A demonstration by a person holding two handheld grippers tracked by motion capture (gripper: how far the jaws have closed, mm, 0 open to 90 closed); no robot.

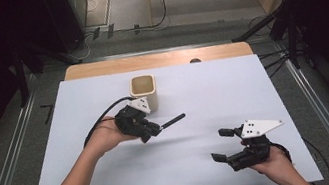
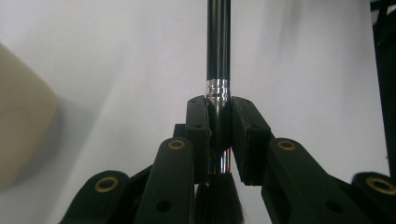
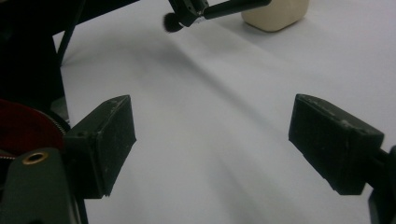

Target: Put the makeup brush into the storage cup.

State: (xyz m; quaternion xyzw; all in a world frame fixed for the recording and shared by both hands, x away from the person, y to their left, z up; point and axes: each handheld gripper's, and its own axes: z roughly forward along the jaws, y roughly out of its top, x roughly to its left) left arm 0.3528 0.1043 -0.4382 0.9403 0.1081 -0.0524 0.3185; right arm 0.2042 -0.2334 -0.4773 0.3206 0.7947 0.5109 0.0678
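A white worktop [image 1: 205,166] carries a cream square cup [image 1: 144,92] near its far edge. The left claw [image 1: 151,131] clamps a black-handled brush [image 2: 218,42] by its silver ferrule, dark bristles toward the hand, beside the cup. The right claw [image 1: 224,144] gapes, holding nothing.

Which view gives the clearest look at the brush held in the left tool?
The left gripper view: the brush runs up the centre, its silver ferrule clamped between the jaws and dark bristles below. The high view shows its black handle sticking out of the left tool. The right gripper view shows it small and far off.
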